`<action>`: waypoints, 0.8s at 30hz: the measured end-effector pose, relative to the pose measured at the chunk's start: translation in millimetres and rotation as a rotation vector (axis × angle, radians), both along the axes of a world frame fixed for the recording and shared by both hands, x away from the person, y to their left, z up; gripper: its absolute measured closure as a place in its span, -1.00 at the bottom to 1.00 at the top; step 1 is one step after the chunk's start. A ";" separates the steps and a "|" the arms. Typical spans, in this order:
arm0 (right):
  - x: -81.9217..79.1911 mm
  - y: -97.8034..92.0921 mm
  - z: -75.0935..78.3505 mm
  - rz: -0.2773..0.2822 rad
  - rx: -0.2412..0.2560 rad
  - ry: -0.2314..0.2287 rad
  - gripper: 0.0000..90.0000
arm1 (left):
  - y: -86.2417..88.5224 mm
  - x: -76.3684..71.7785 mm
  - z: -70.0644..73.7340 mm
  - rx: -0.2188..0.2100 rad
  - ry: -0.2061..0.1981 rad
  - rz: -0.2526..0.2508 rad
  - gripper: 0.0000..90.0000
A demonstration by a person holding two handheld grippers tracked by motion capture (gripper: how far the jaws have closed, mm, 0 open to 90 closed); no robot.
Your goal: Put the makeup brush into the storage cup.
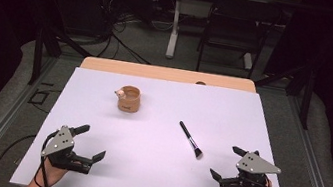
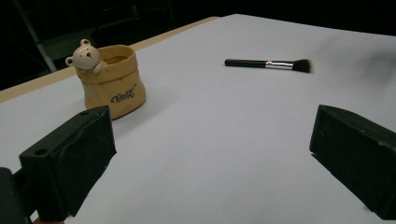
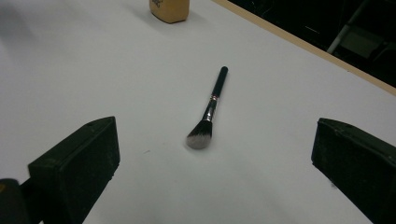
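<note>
Both tools, left tool and right tool, sat spread wide and empty; makeup brush lay near the right one

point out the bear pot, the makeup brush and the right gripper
bear pot (image 2: pixel 114 88), left gripper view, on its tan front wall
makeup brush (image 3: pixel 216 91), right gripper view, on its black handle
right gripper (image 1: pixel 229 162), high view, midway between its fingertips
</note>
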State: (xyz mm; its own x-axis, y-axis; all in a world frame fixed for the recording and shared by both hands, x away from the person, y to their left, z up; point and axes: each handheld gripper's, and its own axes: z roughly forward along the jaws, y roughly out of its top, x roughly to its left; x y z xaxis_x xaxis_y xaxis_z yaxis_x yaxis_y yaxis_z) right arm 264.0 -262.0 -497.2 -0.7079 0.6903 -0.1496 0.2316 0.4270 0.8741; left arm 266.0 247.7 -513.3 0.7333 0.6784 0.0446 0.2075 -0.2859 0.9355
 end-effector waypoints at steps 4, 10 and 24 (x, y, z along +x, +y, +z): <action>3.7 2.7 2.6 0.000 0.001 0.012 -0.99 | -0.2 -0.1 0.2 0.001 -0.001 0.000 -1.00; 9.6 9.9 4.8 0.004 -0.010 0.018 -1.00 | -0.6 0.3 0.1 0.004 0.000 -0.003 -1.00; 28.3 20.6 7.3 0.002 -0.022 0.035 -1.00 | -1.8 1.2 -0.4 0.007 0.004 -0.004 -1.00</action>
State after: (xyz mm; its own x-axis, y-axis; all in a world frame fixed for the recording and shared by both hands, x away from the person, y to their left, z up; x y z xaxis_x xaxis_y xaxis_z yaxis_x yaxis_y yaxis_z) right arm 292.3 -241.4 -489.9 -0.7140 0.6861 -0.1397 0.2612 0.4461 0.8560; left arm 267.2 245.9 -513.6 0.7361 0.6753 0.0465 0.2102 -0.2933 0.9326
